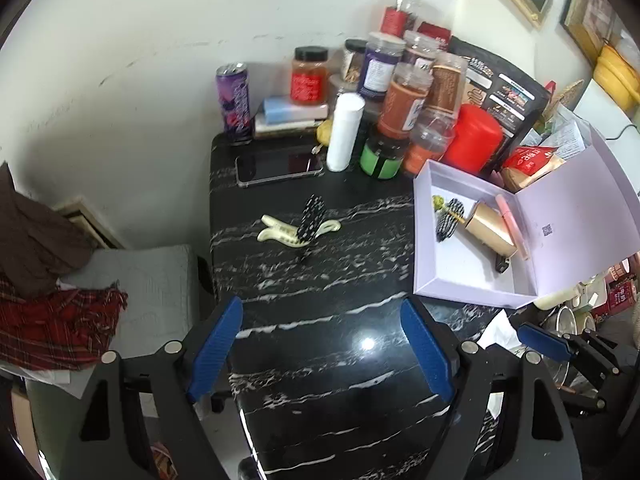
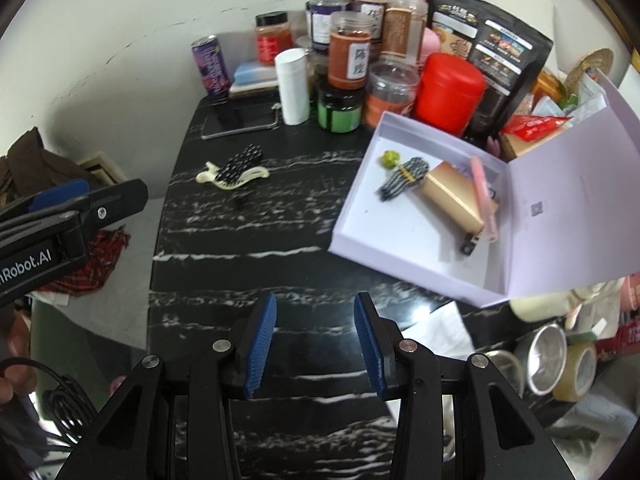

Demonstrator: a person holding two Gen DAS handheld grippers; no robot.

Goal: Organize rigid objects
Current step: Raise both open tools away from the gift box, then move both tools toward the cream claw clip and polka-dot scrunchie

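Observation:
On the black marble table (image 1: pixel 320 320) (image 2: pixel 240 280) lies a cream hair claw clip (image 1: pixel 280 234) (image 2: pixel 232 179) with a black studded hair clip (image 1: pixel 310 220) (image 2: pixel 240 164) resting across it. An open lilac box (image 1: pixel 460 292) (image 2: pixel 400 264) at the right holds a gold case (image 1: pixel 490 228) (image 2: pixel 456 196), a pink pen (image 1: pixel 514 224) (image 2: pixel 482 192), a striped clip (image 1: pixel 450 218) (image 2: pixel 404 178) and a small green piece (image 2: pixel 390 158). My left gripper (image 1: pixel 324 348) is open over bare table, well short of the clips. My right gripper (image 2: pixel 316 344) is open too, narrower, nothing between its fingers.
Jars, a red canister (image 1: pixel 472 136), a white tube (image 1: pixel 344 132), a purple can (image 1: pixel 234 100) and a phone (image 1: pixel 280 164) crowd the table's back. Cloth and a red plaid fabric (image 1: pixel 60 328) lie off the left edge. Metal tins and tape (image 2: pixel 576 368) sit low at right.

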